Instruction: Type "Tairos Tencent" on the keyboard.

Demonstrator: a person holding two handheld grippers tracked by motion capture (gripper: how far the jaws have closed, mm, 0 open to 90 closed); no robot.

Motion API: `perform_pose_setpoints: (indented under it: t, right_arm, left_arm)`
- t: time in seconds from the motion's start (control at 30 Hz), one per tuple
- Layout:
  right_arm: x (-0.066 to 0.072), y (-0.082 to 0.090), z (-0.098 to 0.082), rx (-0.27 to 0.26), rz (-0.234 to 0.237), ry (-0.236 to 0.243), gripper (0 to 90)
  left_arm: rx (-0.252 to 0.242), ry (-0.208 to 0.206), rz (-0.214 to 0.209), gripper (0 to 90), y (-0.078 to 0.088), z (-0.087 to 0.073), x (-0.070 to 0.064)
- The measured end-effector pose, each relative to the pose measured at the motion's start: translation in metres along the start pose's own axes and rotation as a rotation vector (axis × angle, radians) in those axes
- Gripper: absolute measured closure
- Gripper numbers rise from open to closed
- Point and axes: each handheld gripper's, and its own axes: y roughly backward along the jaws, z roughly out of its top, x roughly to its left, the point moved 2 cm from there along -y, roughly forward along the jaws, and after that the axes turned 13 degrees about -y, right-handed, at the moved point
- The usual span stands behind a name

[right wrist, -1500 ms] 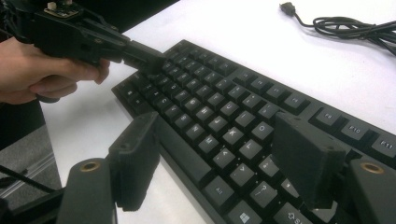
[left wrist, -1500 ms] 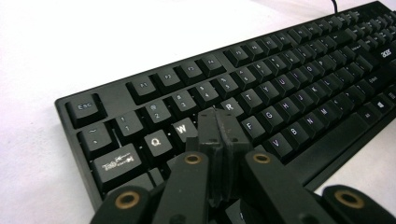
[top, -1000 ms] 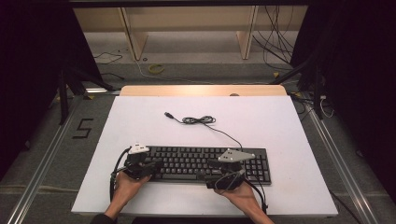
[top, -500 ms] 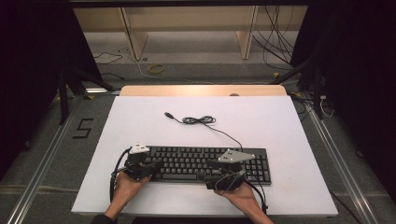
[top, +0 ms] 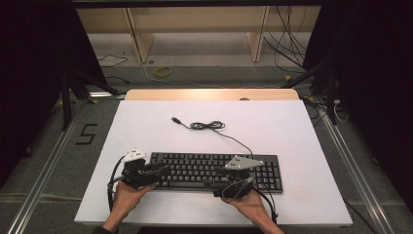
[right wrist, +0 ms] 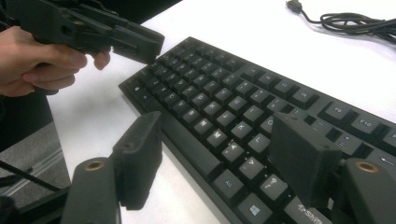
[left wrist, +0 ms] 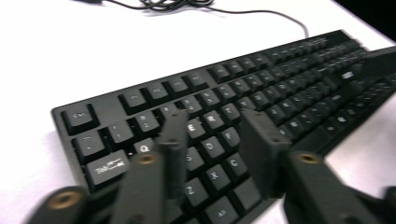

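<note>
Since a moment ago, only the left gripper (left wrist: 212, 140) has changed: its jaws have just been opening, nothing clamped, over one black keyboard (top: 214, 170) at the table's (top: 292, 131) near edge. One right gripper (right wrist: 217, 154) gapes beside the spacebar. Beyond, one coiled cable (top: 207, 126).

A white table (top: 292, 131) carries 1 black keyboard (top: 195, 168) and its coiled cable (top: 207, 126).

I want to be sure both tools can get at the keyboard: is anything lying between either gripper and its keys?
Nothing visible. The left gripper hangs open right over the keyboard, its jaws having just opened, empty. The right gripper is open too.
</note>
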Motion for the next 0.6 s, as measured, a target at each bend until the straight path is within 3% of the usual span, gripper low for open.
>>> perform_pose_setpoints:
  t: [0.23, 0.6]
  right_arm:
    - [0.002, -0.007, 0.001, 0.01, 0.014, 0.005, 42.3]
    - [0.007, -0.021, 0.001, 0.041, 0.03, 0.0, 60.4]
  left_arm:
    - [-0.043, 0.005, -0.005, 37.3, 0.006, 0.001, -0.002]
    - [-0.08, -0.005, -0.004, 27.2, 0.012, -0.001, -0.007]
